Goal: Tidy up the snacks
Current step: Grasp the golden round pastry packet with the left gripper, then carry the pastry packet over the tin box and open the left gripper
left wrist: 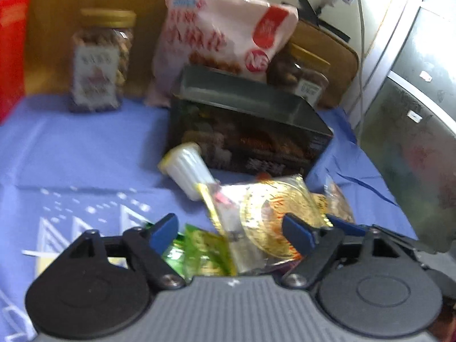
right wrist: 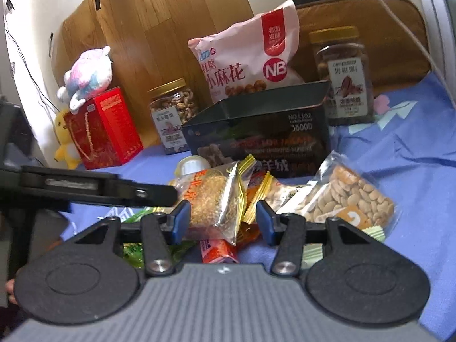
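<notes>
**A:** Right, the right tongs (right wrist: 223, 221) are spread wide, nothing gripped, blue pads on either side of a clear packet of golden crisped rice (right wrist: 216, 196) with yellow crimped edges.

**B:** And the left tongs (left wrist: 232, 232)?

**A:** Also gaping, holding nothing. Between their pads, in a blurry view, sits a clear packet with a gold round cake (left wrist: 270, 219); a green wrapper (left wrist: 199, 249) lies low toward the left pad.

**B:** What else is in the heap?

**A:** Just below the right tongs' gap, a red-orange wrapper (right wrist: 218, 252). Off the right pad, a clear bag of pale nut brittle (right wrist: 346, 198), touching the pile. Beyond the left pad, a small white jelly cup (right wrist: 192, 166) lies on its side.

**B:** And further out?

**A:** Straight ahead of both tongs stands the open dark box (right wrist: 262, 131), close behind the pile. Behind it leans a pink snack bag (right wrist: 248, 59). Farther left a gold-lidded jar of nuts (right wrist: 173, 114), farther right a second gold-lidded jar (right wrist: 343, 74). Far left, a red box (right wrist: 102, 128) with a plush toy (right wrist: 85, 77) on top and a yellow plush (right wrist: 64, 139) beside it. Everything rests on a blue cloth (right wrist: 399, 154) over the tabletop, a wood-grain board (right wrist: 159, 28) at the back.
</notes>
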Demonstrator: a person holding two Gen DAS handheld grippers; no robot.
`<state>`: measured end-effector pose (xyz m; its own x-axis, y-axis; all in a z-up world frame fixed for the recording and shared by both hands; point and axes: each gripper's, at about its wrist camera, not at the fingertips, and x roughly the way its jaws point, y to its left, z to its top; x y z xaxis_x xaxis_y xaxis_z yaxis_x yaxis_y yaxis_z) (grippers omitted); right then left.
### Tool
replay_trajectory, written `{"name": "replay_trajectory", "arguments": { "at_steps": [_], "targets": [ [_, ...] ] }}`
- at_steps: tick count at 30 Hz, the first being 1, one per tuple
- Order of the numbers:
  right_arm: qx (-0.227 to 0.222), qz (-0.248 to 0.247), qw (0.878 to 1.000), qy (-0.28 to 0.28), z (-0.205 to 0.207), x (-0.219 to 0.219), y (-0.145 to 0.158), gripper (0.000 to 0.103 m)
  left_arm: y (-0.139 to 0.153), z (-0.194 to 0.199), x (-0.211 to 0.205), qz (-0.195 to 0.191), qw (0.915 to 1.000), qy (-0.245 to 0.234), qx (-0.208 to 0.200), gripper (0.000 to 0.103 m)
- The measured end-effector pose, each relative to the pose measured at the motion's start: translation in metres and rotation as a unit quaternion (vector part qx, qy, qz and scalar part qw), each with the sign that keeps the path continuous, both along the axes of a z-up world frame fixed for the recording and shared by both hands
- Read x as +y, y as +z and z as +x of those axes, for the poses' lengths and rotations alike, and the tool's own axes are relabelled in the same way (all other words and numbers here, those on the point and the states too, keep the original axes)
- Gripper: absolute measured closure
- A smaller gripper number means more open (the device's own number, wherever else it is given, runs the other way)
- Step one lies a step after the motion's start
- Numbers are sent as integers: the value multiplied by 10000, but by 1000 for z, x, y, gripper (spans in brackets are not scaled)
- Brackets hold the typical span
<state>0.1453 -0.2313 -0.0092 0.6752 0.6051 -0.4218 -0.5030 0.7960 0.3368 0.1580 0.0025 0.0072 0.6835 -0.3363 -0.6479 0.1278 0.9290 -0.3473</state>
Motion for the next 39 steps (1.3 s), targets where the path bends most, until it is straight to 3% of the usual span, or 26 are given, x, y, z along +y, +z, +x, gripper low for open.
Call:
{"name": "replay_trajectory", "arguments": {
  "at_steps": [7,12,19,24,27,34,39],
  "targets": [
    [273,217,9987,366,1,0,-10,51,1,-3,-7,-102,9998,-143,-34,32],
    [-162,-149,9989,406,-13,9,-5,61,9,-12,-16,5,9996,-195,-217,45],
    [-535,-166,9980,287,-13,6,15,66,36,-9,-16,-158,9979,-198,-601,47],
    [-798,-60,9967,148,21,6,43,66,66,28,-23,-49,9947,-118,-1019,46],
    [-615,61,9981,14,58,5,51,66,70,66,-25,-20,9947,-37,-1026,45],
    [0,35,9998,-179,127,9,36,63,49,130,-27,-23,9979,171,-628,45],
    [-63,-102,9996,-242,128,7,30,54,36,141,-33,119,9984,227,-496,43]
  ]
}}
